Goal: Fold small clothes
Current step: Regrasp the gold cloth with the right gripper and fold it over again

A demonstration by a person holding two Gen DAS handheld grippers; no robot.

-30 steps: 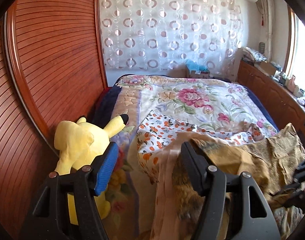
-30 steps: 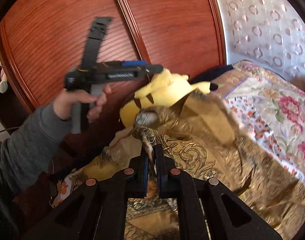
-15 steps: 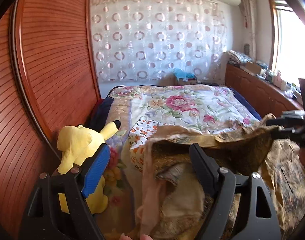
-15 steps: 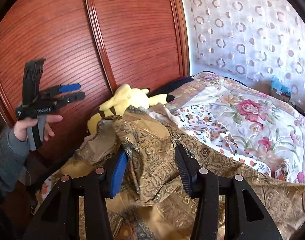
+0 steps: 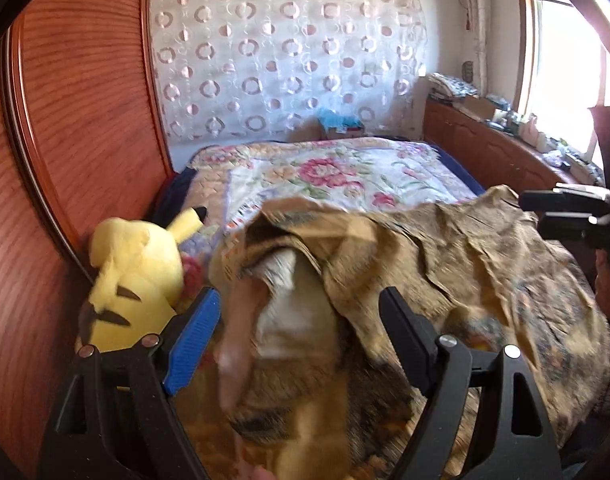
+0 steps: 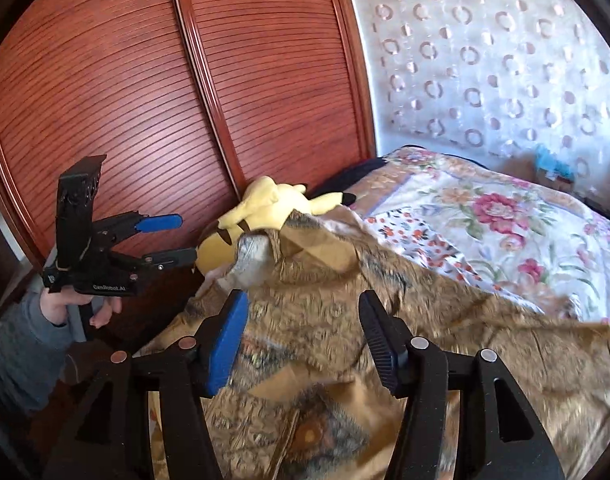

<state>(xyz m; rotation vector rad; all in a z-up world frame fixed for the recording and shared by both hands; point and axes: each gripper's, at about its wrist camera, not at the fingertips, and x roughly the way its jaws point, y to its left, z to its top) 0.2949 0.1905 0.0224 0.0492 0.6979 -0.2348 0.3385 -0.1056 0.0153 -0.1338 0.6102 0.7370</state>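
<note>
A gold-brown patterned garment (image 5: 457, 256) lies crumpled on the near part of the bed, blurred with motion; it also fills the lower right wrist view (image 6: 345, 304). My left gripper (image 5: 297, 336) is open and empty, its jaws wide apart just above the garment's near left part. It also shows from the side in the right wrist view (image 6: 173, 236), off the bed's left edge. My right gripper (image 6: 301, 340) is open and empty above the garment. It shows at the right edge of the left wrist view (image 5: 533, 212).
A yellow plush toy (image 5: 133, 276) lies at the bed's left edge against the red wooden wardrobe doors (image 6: 153, 80). A floral quilt (image 5: 337, 172) covers the far bed. A wooden cabinet with clutter (image 5: 501, 140) runs along the right wall.
My right gripper opened and let go of the garment, which dropped onto the bed. Both grippers drew back slightly; the left one stayed open.
</note>
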